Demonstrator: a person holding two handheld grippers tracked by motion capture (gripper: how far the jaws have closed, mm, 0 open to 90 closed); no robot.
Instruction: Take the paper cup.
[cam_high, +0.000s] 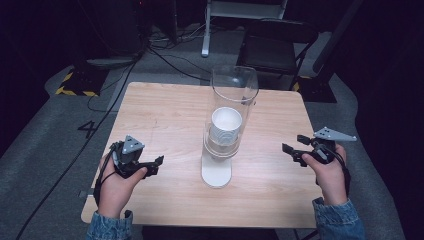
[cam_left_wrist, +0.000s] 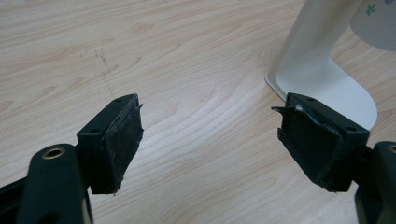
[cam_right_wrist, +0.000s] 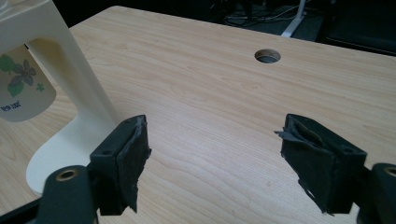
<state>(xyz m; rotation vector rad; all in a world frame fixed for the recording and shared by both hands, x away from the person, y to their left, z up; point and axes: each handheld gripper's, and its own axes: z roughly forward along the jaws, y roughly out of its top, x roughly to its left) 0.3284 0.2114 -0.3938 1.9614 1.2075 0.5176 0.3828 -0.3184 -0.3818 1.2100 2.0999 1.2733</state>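
I see my left hand (cam_high: 116, 187) low at the table's near left, holding the left gripper (cam_high: 150, 166) level, jaws spread wide with nothing between them, aimed toward the centre. My right hand (cam_high: 327, 172) mirrors it at the near right; the right gripper (cam_high: 292, 150) is also gaping wide and holds nothing. Both sit well apart from the one cup dispenser (cam_high: 220, 150) between them: a white foot (cam_left_wrist: 327, 88) on the wooden table (cam_high: 165, 110), a clear tube (cam_high: 234, 87) above, white cups (cam_high: 226, 124) stacked inside, number unclear. A flowered cup (cam_right_wrist: 23, 88) hangs from its underside. Further off, one round hole (cam_right_wrist: 267, 56) pierces the tabletop. Beyond, a dark chair (cam_high: 275, 47) and floor cables (cam_high: 170, 57)
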